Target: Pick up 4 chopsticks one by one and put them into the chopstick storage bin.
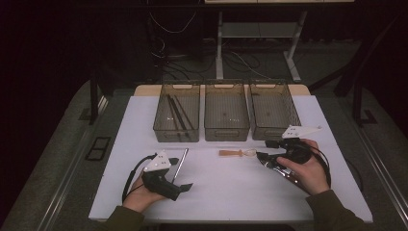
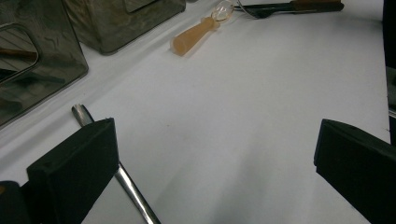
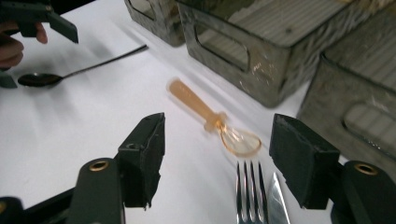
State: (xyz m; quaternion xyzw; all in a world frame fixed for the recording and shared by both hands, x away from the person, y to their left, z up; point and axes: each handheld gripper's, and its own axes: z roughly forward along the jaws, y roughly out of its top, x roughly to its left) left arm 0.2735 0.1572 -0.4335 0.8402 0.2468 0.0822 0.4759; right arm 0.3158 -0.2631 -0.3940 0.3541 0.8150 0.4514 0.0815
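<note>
A small whisk (image 1: 235,153) with an orange handle lies in front of the middle bin; it also appears as the whisk (image 3: 210,116) and the whisk (image 2: 196,32). A metal spoon (image 1: 180,163) lies beside my left gripper (image 1: 182,174). Its handle (image 2: 84,114) runs under one jaw of the left gripper (image 2: 215,140), which is wide open and holds nothing. My right gripper (image 1: 263,150) is open, right of the whisk. The right gripper (image 3: 217,140) hovers over the fork tines (image 3: 250,186) and a knife tip (image 3: 278,200).
Three translucent bins stand in a row at the back: the left bin (image 1: 175,134) holds dark sticks, then come the middle bin (image 1: 226,131) and the right bin (image 1: 273,132). The white table (image 1: 221,192) is bare at the front. Table legs and cables lie beyond.
</note>
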